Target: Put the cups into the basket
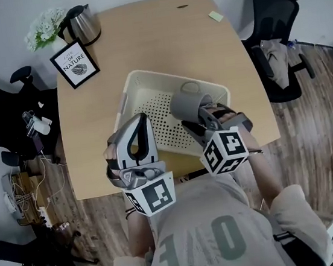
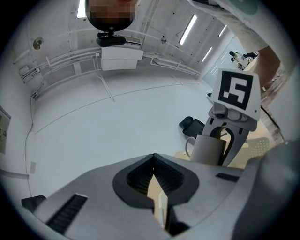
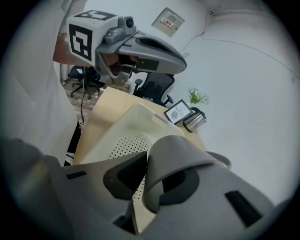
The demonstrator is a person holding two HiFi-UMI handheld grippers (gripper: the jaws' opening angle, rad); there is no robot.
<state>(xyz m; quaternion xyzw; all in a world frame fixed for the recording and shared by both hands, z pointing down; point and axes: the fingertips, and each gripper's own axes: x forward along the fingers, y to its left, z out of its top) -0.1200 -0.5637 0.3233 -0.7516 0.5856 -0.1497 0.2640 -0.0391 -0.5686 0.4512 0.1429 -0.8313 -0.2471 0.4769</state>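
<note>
the right gripper [image 3: 143, 185] is clamping its narrowed jaws on the wall of a grey cup [image 3: 180, 152], holding it tilted over the right part of the basket [image 1: 129, 90]. the left gripper [image 2: 157, 187] is hanging over the basket's near left edge, jaws pressed together on nothing. the basket is sitting on the table [image 1: 159, 33].
</note>
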